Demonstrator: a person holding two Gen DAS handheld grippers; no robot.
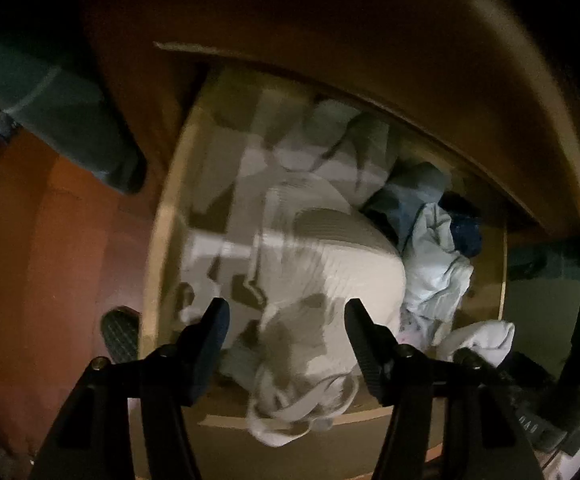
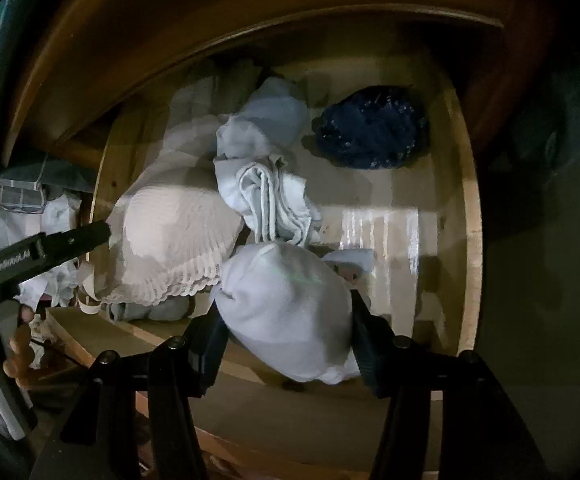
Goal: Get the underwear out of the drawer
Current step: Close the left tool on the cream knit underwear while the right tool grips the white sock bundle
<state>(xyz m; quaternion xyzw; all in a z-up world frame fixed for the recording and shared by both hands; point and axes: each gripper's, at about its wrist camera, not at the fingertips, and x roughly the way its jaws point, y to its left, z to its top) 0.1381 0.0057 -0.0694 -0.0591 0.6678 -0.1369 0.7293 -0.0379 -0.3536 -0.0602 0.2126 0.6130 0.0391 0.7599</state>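
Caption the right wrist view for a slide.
Right gripper clamps a pale rolled garment above the open wooden drawer of underwear.

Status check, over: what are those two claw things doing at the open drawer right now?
Right gripper shut on pale rolled cloth bundle. Left gripper jaws open above cream ribbed garment. Wooden drawer open, nothing blocking.

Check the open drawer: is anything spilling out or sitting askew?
Yes. The cream lace bra hangs over the drawer's front edge, its straps dangling outside. The other garments lie loosely bunched inside, not folded.
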